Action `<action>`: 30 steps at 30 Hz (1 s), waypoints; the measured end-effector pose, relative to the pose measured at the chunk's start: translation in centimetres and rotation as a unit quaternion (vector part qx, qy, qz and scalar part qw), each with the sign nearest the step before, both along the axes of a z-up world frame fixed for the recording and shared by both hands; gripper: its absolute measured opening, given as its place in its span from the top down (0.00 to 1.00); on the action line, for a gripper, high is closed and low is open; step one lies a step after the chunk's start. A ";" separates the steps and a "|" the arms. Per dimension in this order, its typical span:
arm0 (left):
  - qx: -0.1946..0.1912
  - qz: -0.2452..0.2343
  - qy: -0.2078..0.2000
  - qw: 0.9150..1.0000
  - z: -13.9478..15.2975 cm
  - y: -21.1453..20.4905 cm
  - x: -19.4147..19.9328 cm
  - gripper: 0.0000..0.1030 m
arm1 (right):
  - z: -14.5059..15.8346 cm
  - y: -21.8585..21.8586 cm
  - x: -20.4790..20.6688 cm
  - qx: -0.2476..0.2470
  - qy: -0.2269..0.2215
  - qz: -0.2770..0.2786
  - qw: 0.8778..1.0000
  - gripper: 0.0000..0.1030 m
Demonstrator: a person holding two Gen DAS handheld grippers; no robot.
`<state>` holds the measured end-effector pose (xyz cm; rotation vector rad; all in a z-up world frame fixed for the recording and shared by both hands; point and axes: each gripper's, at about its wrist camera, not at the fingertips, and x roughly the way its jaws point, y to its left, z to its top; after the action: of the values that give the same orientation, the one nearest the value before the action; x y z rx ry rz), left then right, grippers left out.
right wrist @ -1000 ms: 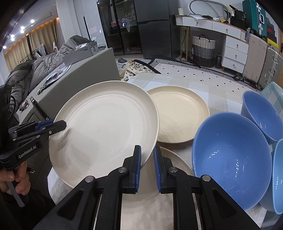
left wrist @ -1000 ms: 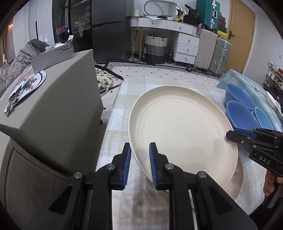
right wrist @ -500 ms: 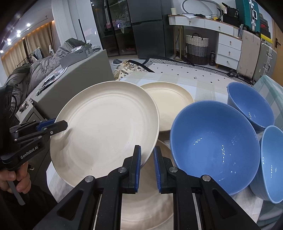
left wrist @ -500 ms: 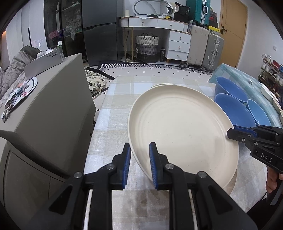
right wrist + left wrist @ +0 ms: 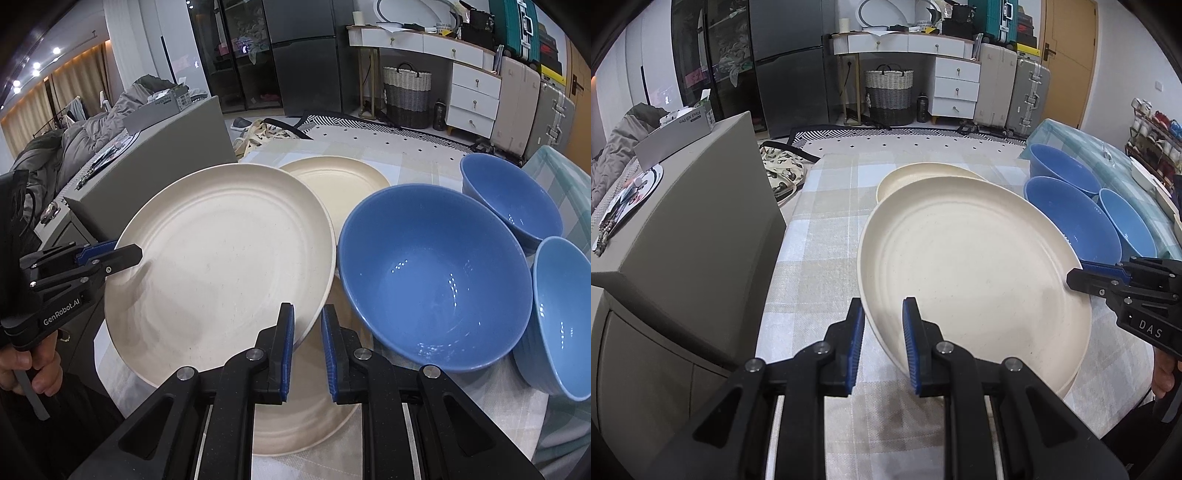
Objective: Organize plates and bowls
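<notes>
Two grippers held one large cream plate [image 5: 975, 273] between them: my left gripper [image 5: 882, 343] was clamped on its near-left rim at the bottom centre of the left wrist view, and my right gripper [image 5: 307, 347] pinched the opposite rim at the bottom centre of the right wrist view. Both sets of blue ribbed pads were closed tight on the thin edge, and the plate sat tilted, lifted off the checked tablecloth [image 5: 820, 236].

Directly beneath it, in the lower middle of the right view, lay a second cream plate [image 5: 303, 417] flat on the cloth, partly hidden by the raised one. A third, smaller cream plate [image 5: 343, 184] lay farther back, at frame centre, its near edge covered by the lifted plate. All three looked matte, round and faintly speckled, with shallow ringed wells.

Three glossy blue bowls crowded the right side: the biggest bowl [image 5: 436, 273] just beside the held plate's rim, another [image 5: 513, 199] behind it, and a ribbed one [image 5: 561, 314] at the right edge.

At the left stood a grey cabinet [image 5: 690, 229], close along the table's edge.
</notes>
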<state>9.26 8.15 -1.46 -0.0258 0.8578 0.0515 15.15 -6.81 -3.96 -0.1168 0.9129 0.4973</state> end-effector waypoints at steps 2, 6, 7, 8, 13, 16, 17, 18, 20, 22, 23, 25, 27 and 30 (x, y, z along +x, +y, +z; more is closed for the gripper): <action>0.002 0.000 0.002 1.000 -0.1 -0.1 -0.1 0.82 | -0.2 0.0 -0.2 -0.003 0.002 0.001 1.000 0.85; 0.008 -0.002 0.004 1.000 -0.1 -0.5 -0.3 0.82 | -0.5 -0.1 -0.8 -0.006 0.005 0.003 1.000 0.85; 0.009 -0.003 0.004 1.000 -0.2 -0.6 -0.3 0.82 | -0.6 -0.2 -1.0 -0.006 0.005 0.003 1.000 0.85; 0.010 -0.005 0.005 1.000 -0.2 -0.7 -0.4 0.82 | -0.6 -0.2 -1.1 -0.006 0.005 0.003 1.000 0.85; 0.021 -0.006 0.013 1.000 -0.6 -1.3 -0.2 0.82 | -0.9 -0.6 -1.6 -0.010 0.007 0.004 1.000 0.85; 0.022 -0.006 0.019 1.000 -0.8 -1.4 -0.2 0.82 | -0.9 -0.7 -2.0 -0.018 0.003 0.007 1.000 0.85; 0.023 -0.006 0.021 1.000 -0.9 -1.4 -0.2 0.82 | -1.0 -0.7 -2.1 -0.018 0.005 0.008 1.000 0.85; 0.025 -0.005 0.022 0.999 -1.0 -1.5 -0.2 0.82 | -1.1 -0.8 -2.3 -0.017 0.006 0.009 1.000 0.85; 0.029 -0.006 0.024 0.999 -1.1 -1.7 -0.2 0.82 | -1.2 -0.9 -2.6 -0.019 0.006 0.010 1.000 0.85; 0.030 -0.007 0.026 0.999 -1.2 -1.7 -0.3 0.82 | -1.3 -1.0 -2.8 -0.021 0.007 0.011 1.000 0.85; 0.031 -0.007 0.027 0.999 -1.3 -1.7 -0.4 0.82 | -1.4 -1.0 -2.9 -0.022 0.007 0.011 1.000 0.85; 0.033 -0.009 0.032 0.999 -1.5 -1.8 -0.4 0.82 | -1.5 -1.1 -2.9 -0.023 0.009 0.012 1.000 0.85; 0.036 -0.010 0.034 0.999 -1.6 -1.9 -0.5 0.82 | -1.6 -1.1 -2.9 -0.024 0.012 0.013 1.000 0.85; 0.039 -0.011 0.037 0.998 -1.8 -2.0 -0.5 0.82 | -1.8 -1.0 -3.1 -0.027 0.014 0.013 0.999 0.85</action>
<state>8.77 6.19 -3.21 0.0586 0.9300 0.0653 12.07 -7.84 -5.79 -0.1712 0.9532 0.5001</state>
